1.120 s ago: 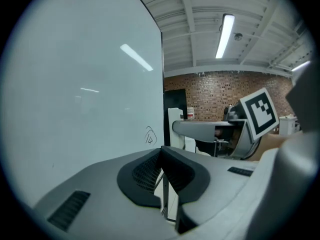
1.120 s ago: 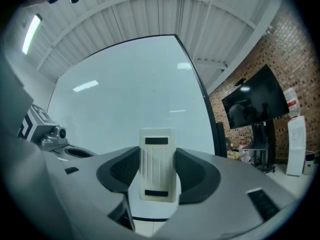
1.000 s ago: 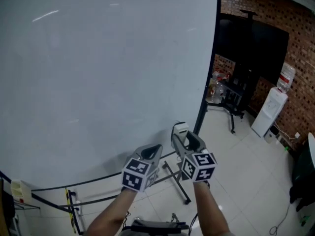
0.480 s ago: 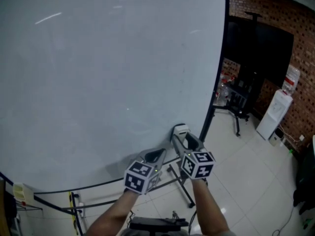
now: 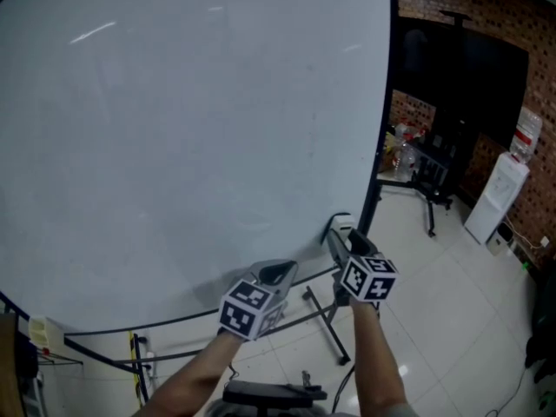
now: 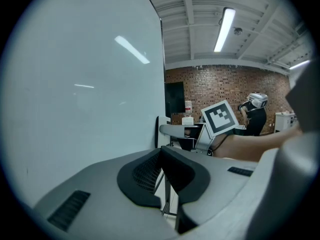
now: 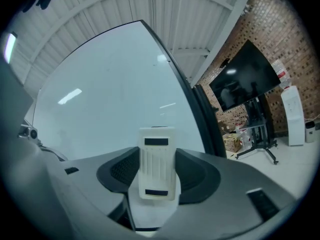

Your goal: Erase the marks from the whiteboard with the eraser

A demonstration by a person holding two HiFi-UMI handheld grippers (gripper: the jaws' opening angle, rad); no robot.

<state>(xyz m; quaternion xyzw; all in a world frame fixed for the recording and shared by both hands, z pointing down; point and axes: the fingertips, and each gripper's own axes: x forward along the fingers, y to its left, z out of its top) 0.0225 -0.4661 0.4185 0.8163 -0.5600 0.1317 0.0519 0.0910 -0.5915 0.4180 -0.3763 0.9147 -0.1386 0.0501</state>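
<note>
**Eraser held at the whiteboard's lower right corner**

Whiteboard (image 5: 191,146): fills the left and centre of the head view. Pale surface with streaks of reflected ceiling light, black frame along the right edge and bottom.

Dark screen (image 5: 460,68): on a black stand at the upper right of the frame, in front of a brick wall (image 5: 539,146).

Water dispenser (image 5: 499,194): white, at the right edge on the tiled floor (image 5: 434,302), just beside the brick wall.

Right gripper (image 5: 343,233): lower centre-right, marker cube toward the camera. Its own view shows the fingers closed on the two sides of the eraser (image 7: 158,161).

Left gripper (image 5: 276,274): lower centre, just left of the right one, pointing at the board's bottom edge. Its own view shows the fingers pressed together with nothing between them.

Eraser (image 5: 340,227): white, ribbed, upright in the right gripper. It sits at the board's lower right corner, next to the frame post. I cannot tell whether it touches the board.
</note>
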